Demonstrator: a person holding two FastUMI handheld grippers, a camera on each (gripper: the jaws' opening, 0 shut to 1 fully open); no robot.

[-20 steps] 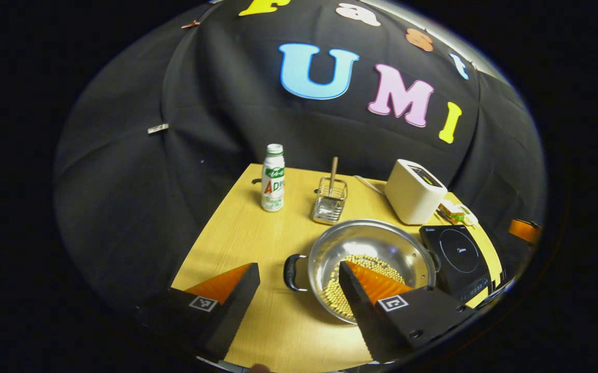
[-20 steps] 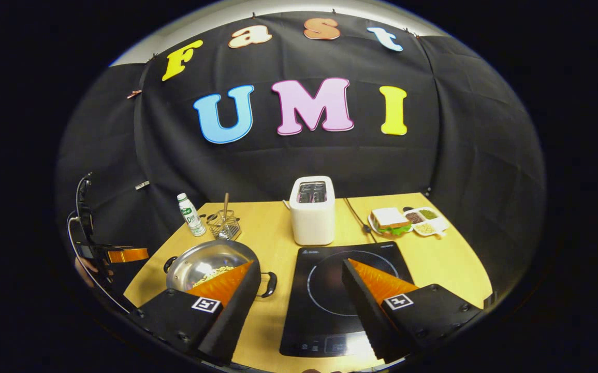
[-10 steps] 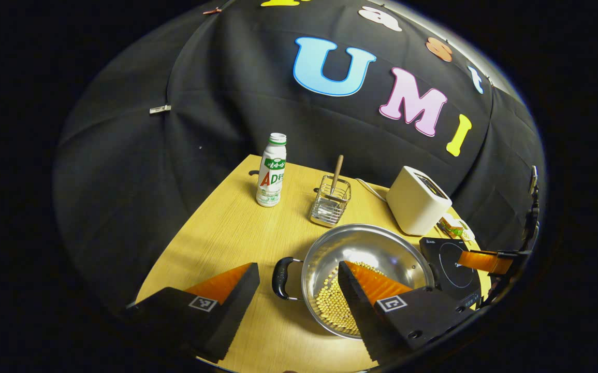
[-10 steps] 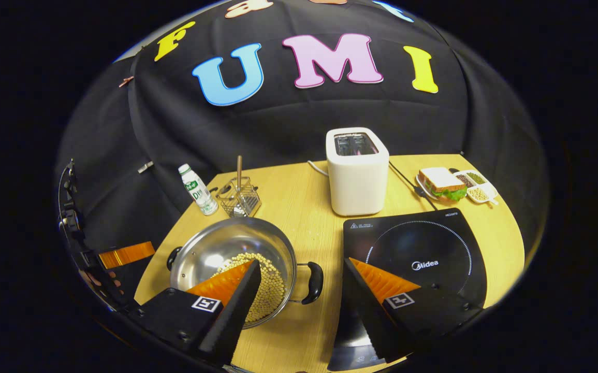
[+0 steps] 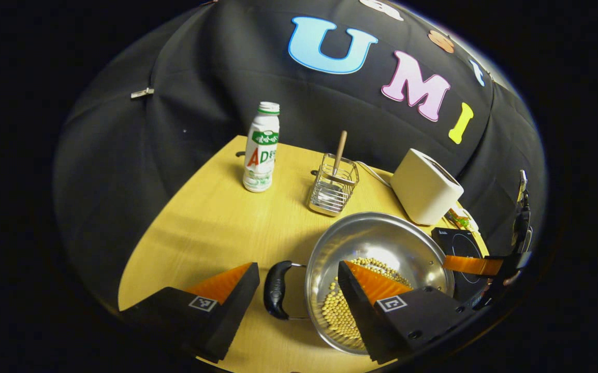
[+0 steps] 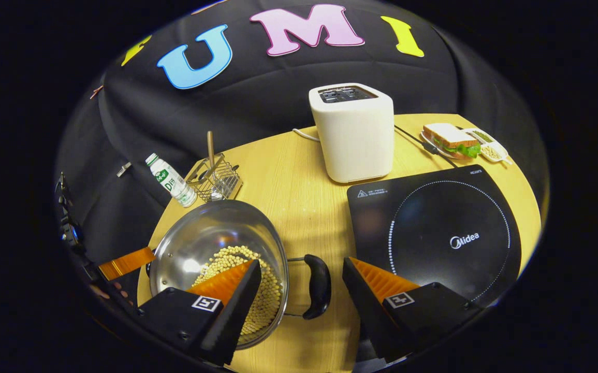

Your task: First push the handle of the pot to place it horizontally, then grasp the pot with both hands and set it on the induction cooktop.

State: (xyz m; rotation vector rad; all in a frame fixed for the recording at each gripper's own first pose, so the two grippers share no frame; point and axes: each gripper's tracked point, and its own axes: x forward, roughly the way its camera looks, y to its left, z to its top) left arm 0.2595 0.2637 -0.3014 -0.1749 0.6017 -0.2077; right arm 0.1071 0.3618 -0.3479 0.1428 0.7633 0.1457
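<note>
Both claws spread wide, each one around a black handle of the pot.
Left claw (image 5: 299, 282) and right claw (image 6: 303, 280) touch nothing; one round steel pot with beans (image 6: 210, 243) sits on the wooden counter (image 6: 299, 176) beside one black induction cooktop (image 6: 433, 228), with one white toaster (image 6: 353, 132) and one bottle (image 5: 261, 147).

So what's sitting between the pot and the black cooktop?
In the right gripper view, bare table, plus the pot's black side handle sticking out toward the cooktop.
</note>
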